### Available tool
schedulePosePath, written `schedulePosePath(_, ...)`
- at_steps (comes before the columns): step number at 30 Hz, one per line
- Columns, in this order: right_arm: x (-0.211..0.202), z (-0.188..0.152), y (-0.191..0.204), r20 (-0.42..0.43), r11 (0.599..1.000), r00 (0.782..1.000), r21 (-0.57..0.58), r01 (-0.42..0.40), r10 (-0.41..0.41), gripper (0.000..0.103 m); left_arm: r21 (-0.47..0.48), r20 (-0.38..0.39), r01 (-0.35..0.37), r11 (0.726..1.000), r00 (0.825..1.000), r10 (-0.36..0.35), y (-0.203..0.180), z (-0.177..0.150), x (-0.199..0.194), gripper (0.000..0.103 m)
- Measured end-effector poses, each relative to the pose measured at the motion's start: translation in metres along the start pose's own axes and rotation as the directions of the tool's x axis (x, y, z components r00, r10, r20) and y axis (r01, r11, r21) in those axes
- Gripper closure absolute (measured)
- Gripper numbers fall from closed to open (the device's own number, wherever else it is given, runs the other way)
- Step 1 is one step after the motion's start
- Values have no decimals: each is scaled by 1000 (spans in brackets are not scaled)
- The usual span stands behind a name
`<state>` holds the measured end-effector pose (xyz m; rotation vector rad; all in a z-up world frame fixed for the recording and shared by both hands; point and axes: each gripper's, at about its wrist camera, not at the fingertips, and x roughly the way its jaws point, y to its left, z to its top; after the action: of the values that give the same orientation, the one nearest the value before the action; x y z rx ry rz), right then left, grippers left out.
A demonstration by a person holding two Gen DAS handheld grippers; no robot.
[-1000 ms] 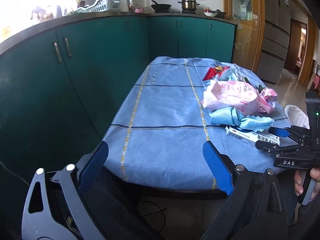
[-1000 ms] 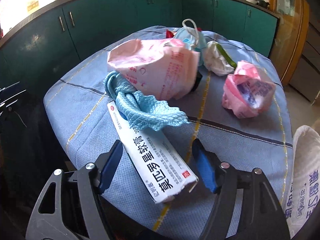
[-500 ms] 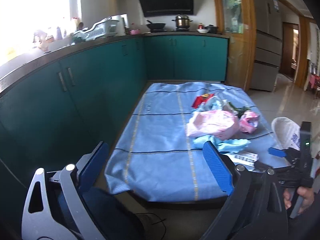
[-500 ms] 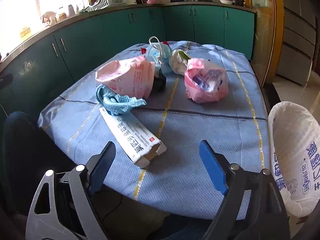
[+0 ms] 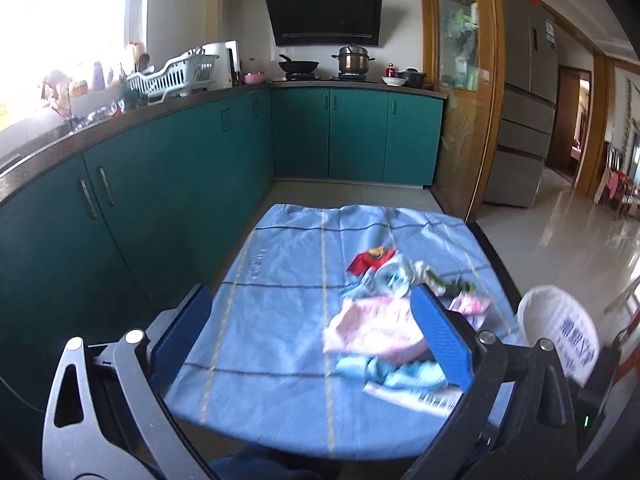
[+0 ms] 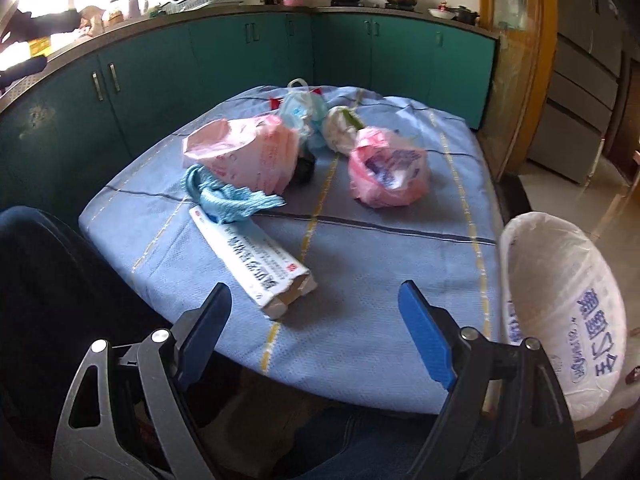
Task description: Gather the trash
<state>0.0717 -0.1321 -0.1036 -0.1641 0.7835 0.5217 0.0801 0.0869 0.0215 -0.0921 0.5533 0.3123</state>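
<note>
Blown-out window [image 5: 60, 20] glare, fisheye warping, motion blur

This is a home kitchen. Teal cabinets [image 5: 192, 184] run in an L under a dark worktop [image 5: 120, 120], with a black range hood [image 5: 324, 14] on the wall above a stove carrying a steel pot [image 5: 353, 63] and a black wok [image 5: 298, 66]. A white dish rack [image 5: 176, 76] sits near the bright window [image 5: 60, 20]. To the right stands a grey fridge [image 5: 524, 112], and beyond it a doorway [image 5: 572, 120] opens onto glossy tiled floor [image 5: 568, 240].
</note>
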Motion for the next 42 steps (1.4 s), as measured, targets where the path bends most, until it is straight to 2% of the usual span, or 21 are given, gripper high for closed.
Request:
schedulePosePath(3, -7, 10, -15, 9, 999, 999, 10, 53, -53, 18, -46, -36, 56, 997, 998, -58, -20, 26, 36, 4)
schedulePosePath(5, -10, 25, -26, 11, 995, 995, 9, 100, -100, 16, -35, -56, 91, 995, 994, -92, -34, 39, 58, 4)
schedulePosePath(6, -10, 33, -30, 11, 994, 994, 4, 110, -110, 16, -2, -66, 102, 995, 993, -102, -44, 47, 72, 4)
schedulePosePath(9, -3, 66, -38, 4, 992, 993, -38, 121, -121, 15, 114, -80, 79, 990, 994, -70, -66, 62, 107, 4)
schedulePosePath(11, 8, 88, -38, 14, 989, 992, -85, 124, -123, 15, 155, -61, 64, 986, 997, -55, -73, 66, 123, 4)
schedulePosePath(13, 23, 107, -44, 32, 988, 992, -92, 121, -118, 15, 171, -81, 87, 981, 994, -74, -73, 65, 142, 4)
schedulePosePath(15, 36, 112, -51, 46, 994, 995, -59, 90, -88, 15, 147, -126, 134, 980, 985, -116, -66, 52, 159, 4)
schedulePosePath(16, 46, 110, -58, 51, 999, 998, -23, 43, -41, 15, 140, -157, 150, 979, 979, -127, -63, 44, 167, 4)
schedulePosePath(18, 64, 104, -68, 4, 999, 999, 24, -37, 36, 15, 133, -226, 173, 976, 964, -140, -62, 33, 180, 4)
schedulePosePath(19, 76, 100, -71, -44, 998, 997, 30, -61, 62, 15, 122, -248, 209, 970, 953, -174, -61, 27, 184, 4)
schedulePosePath(20, 86, 99, -70, -77, 999, 996, 16, -40, 41, 15, 124, -252, 230, 965, 948, -194, -61, 22, 187, 4)
schedulePosePath(22, 94, 103, -64, -75, 1000, 997, -12, -25, 24, 15, 166, -216, 216, 962, 960, -178, -62, 10, 191, 4)
schedulePosePath(24, 102, 103, -59, -81, 997, 994, -15, -72, 71, 15, 207, -210, 199, 958, 965, -155, -68, 2, 196, 4)
schedulePosePath(27, 115, 100, -54, -90, 999, 996, -34, -12, 9, 15, 225, -240, 254, 941, 950, -199, -73, -4, 199, 4)
schedulePosePath(29, 121, 98, -56, -93, 1000, 995, -6, -23, 22, 15, 245, -237, 267, 932, 949, -210, -74, -7, 197, 4)
schedulePosePath(31, 126, 95, -58, -116, 998, 992, 18, -57, 59, 30, 258, -239, 249, 933, 953, -189, -72, -8, 199, 4)
schedulePosePath(32, 127, 93, -58, -122, 997, 989, 24, -76, 79, 45, 249, -240, 249, 936, 952, -189, -70, -6, 200, 4)
schedulePosePath(37, 109, 93, -53, -67, 994, 991, 15, -111, 112, 50, 152, -241, 251, 956, 947, -211, -40, -7, 201, 4)
schedulePosePath(40, 92, 90, -58, -30, 995, 995, 29, -93, 94, 50, 80, -242, 281, 956, 936, -255, -19, -25, 191, 4)
schedulePosePath(42, 85, 87, -62, -15, 995, 996, 43, -89, 90, 50, 12, -224, 280, 960, 936, -270, -5, -44, 176, 4)
